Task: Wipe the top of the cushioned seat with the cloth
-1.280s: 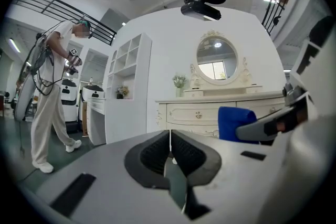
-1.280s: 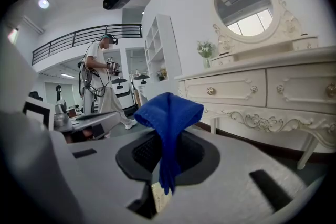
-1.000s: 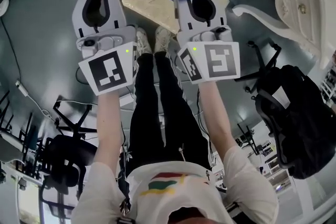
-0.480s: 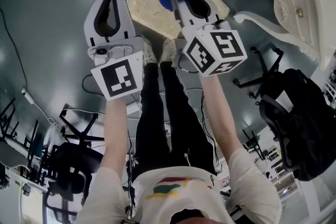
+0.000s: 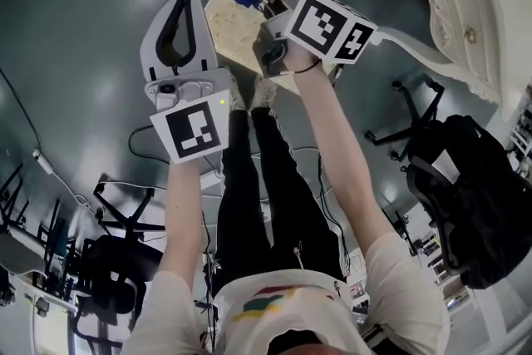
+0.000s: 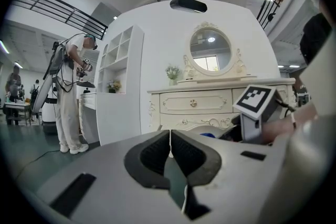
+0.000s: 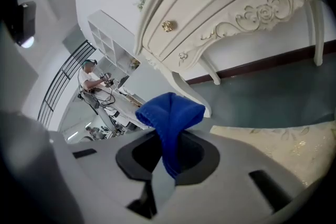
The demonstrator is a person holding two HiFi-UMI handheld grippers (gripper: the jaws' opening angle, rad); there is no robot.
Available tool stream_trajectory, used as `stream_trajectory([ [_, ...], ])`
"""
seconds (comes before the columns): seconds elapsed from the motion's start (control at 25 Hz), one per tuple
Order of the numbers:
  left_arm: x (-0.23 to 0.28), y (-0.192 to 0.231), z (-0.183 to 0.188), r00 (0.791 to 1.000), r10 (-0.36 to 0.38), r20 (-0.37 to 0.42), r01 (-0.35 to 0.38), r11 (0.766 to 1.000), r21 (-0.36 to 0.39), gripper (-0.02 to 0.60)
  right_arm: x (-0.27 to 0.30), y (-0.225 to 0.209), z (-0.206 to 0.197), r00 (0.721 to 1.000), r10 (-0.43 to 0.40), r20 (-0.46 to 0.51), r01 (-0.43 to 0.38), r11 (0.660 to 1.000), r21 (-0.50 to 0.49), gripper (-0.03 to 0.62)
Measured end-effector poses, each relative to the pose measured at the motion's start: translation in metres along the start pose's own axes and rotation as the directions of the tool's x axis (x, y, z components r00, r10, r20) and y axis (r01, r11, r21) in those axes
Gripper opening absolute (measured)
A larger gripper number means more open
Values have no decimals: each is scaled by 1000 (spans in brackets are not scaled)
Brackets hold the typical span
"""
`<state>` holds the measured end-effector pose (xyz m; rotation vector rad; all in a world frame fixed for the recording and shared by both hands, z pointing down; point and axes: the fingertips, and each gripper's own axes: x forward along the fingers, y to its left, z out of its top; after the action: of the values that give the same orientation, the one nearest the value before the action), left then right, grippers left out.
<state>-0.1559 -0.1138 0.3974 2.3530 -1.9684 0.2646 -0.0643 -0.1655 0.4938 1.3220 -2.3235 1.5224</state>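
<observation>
Gripping the cloth (image 7: 170,115), the right gripper (image 7: 167,162) has its jaws clamped on a fold of the blue fabric. The rest of the fabric bunches above the jaw tips. In the head view this gripper is tilted to the left, with its marker cube (image 5: 331,27) turned upward. It holds the cloth over the far part of the seat (image 5: 237,25). No view shows whether the cloth touches the cushion.

The left gripper (image 6: 169,139) has its jaws pressed together with nothing between them. In the head view it points forward, just left of the seat's near corner and over the floor (image 5: 83,54).

The seat is cream and cushioned, with a pale patterned top. The person's shoes (image 5: 266,89) stand at its near edge. In the right gripper view, the cushion lies below and to the right of the jaws.

Beyond the seat stands a white carved dresser (image 6: 210,105) with an oval mirror (image 6: 210,52) on top. A white shelf unit (image 6: 119,86) stands to its left, and a second person (image 6: 71,97) in light clothing stands further left. A black backpack (image 5: 478,204) lies to the right of the right arm.
</observation>
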Motion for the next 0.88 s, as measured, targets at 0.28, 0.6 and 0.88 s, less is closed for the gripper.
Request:
stream_trajectory([
  [0.28,15,2,-11,1000,3,-27,-2,1000,10,6,39,-30,-11,999,-9,-39,15,985,170,34],
  [0.6,19,-1,-22,998,4,-65,-4,1000,10,6,54,-68,-32,984,-108,-144,128,982,136,34],
  [0.88,18,-10,-33,996,-3,-95,5,1000,25,6,49,-90,-40,957,-190,-219,178,981,-72,34],
])
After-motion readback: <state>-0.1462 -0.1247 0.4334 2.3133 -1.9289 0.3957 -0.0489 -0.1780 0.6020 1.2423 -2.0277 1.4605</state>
